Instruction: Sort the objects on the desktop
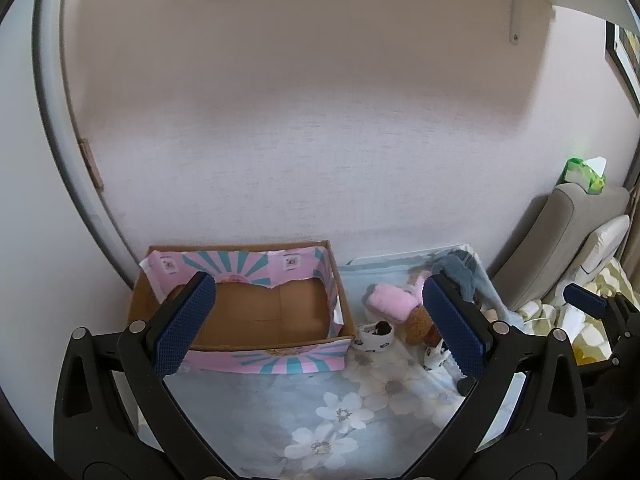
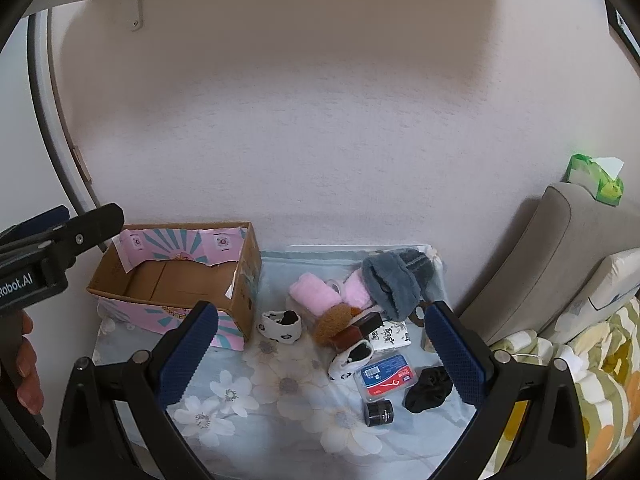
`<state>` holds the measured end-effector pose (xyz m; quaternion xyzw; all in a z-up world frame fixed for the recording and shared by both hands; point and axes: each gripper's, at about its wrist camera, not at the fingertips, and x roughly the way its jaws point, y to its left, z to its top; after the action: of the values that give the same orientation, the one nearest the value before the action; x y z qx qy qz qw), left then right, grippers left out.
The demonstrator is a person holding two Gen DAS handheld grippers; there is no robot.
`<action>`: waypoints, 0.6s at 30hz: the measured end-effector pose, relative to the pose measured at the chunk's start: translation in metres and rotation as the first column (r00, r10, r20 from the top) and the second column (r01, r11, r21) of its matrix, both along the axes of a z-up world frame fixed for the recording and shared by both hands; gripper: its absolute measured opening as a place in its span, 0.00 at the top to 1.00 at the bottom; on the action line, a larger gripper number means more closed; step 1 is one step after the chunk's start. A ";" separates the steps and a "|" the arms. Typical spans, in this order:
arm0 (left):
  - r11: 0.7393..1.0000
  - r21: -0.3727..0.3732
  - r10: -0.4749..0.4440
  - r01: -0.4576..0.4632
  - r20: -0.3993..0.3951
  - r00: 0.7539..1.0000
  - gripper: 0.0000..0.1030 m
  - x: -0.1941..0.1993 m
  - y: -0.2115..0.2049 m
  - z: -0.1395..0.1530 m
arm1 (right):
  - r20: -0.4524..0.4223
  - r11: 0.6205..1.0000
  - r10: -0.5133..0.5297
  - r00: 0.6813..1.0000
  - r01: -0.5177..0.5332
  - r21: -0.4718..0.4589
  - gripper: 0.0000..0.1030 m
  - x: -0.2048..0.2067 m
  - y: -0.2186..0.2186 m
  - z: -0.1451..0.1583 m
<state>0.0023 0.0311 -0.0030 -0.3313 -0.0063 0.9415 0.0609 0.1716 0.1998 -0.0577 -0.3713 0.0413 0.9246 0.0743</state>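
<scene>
An empty cardboard box [image 1: 256, 312] [image 2: 172, 280] with pink and teal paper stands at the back left of a floral cloth. To its right lies a heap: a pink fluffy roll [image 2: 314, 294] [image 1: 390, 300], a grey-blue fleece item [image 2: 390, 280], a brown puff [image 2: 332, 320], patterned white socks [image 2: 280, 326] [image 1: 374, 336], a blue and red card case [image 2: 386, 374], a black scrunchie [image 2: 428, 388] and a small black jar [image 2: 378, 412]. My left gripper [image 1: 320, 324] hovers open in front of the box. My right gripper [image 2: 320, 356] hangs open above the heap, holding nothing.
A pale wall rises right behind the cloth-covered surface [image 2: 280, 400]. A grey cushion [image 2: 556, 256] with a green tissue pack [image 2: 596, 180] on top stands at the right, beside patterned bedding [image 2: 592, 380]. A hand [image 2: 26, 360] holds the left gripper's handle.
</scene>
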 end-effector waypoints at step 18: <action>1.000 0.009 0.006 -0.006 -0.005 1.000 0.00 0.000 -0.006 0.002 | -0.005 1.000 -0.001 1.000 0.001 0.003 0.00 0.000 -0.001 0.001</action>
<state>0.0021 0.0247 -0.0011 -0.3287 -0.0115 0.9425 0.0596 0.1714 0.1988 -0.0564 -0.3688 0.0400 0.9256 0.0751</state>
